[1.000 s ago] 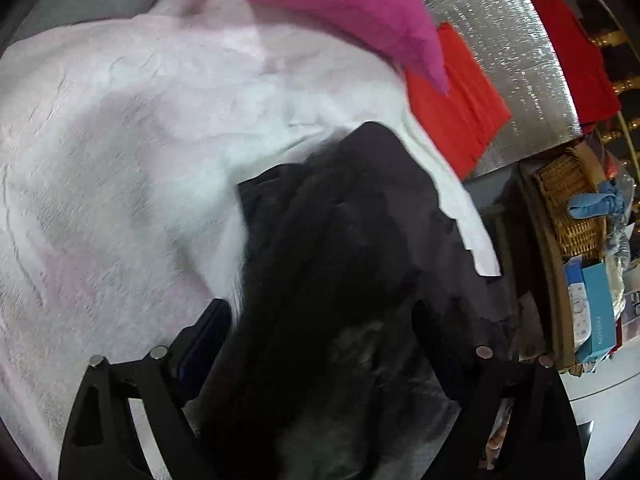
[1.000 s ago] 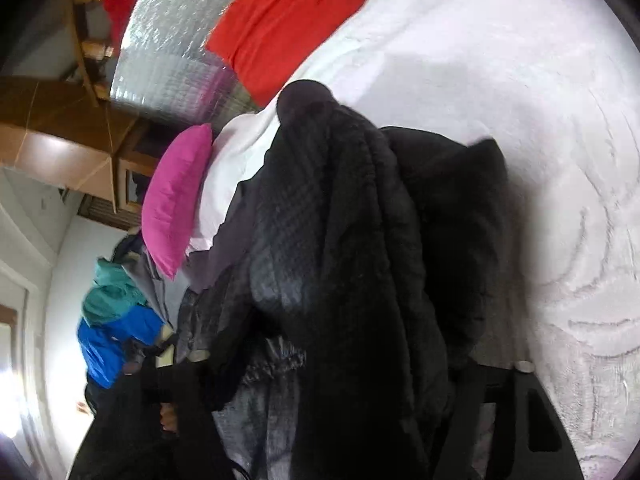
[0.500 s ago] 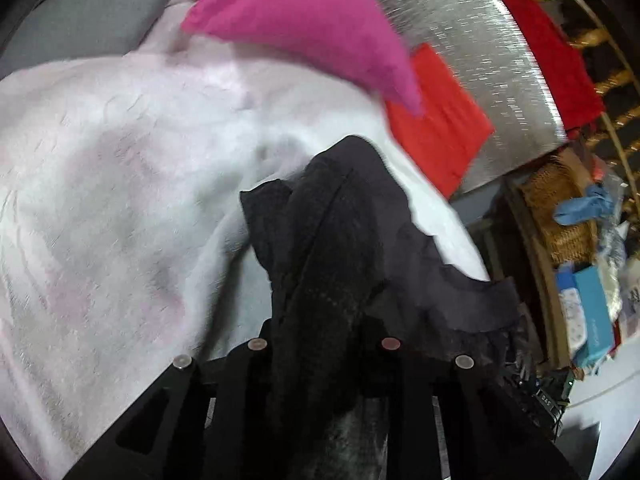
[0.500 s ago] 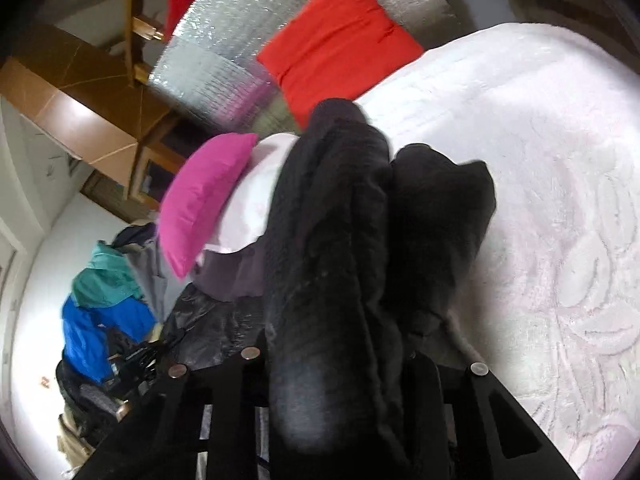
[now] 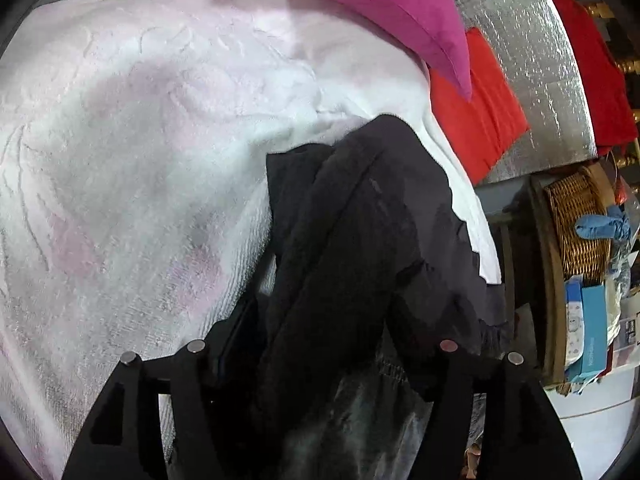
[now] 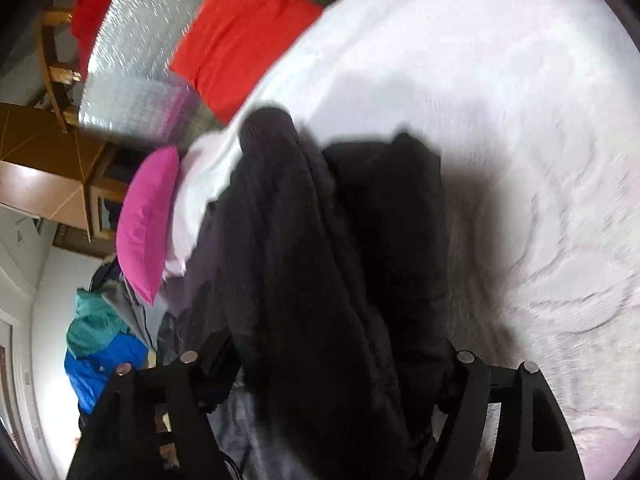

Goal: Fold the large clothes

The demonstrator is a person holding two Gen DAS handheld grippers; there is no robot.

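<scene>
Dark garment [image 5: 360,248], bulky and near-black, lies bunched lengthwise on the bed, on top of the pale pink-white blanket [image 5: 140,140]. From the left wrist view it runs from between the tongs up toward the pillows; its far end stops short of the magenta pillow [image 5: 380,8] and the red cushion [image 5: 480,112]. Fabric is heaped in thick ridges, with no flat panel or clean crease visible, and part of it trails off the blanket edge on the right.

Judgement on progress: early. The garment looks gathered or roughly doubled over, not laid out; spreading, squaring the edges and the folds proper appear to be left. No finished folded pile is visible on the bed. More clothing, teal and blue [image 6: 100,340], sits in a heap beyond the bed edge in the right wrist view, so further items probably wait.

Left tongs [image 5: 320,360]: the jaws have just been opening and now stand apart, with the garment running between them; the pads do not visibly press on it. Right tongs [image 6: 328,364]: likewise just opening, jaws apart, the thick dark roll lying between them without a visible pinch. This view is motion-blurred, so fine contact cannot be confirmed.

Reading: cloth has been let go, and a fresh grip at an edge or corner seems the likely need before any fold.
</scene>
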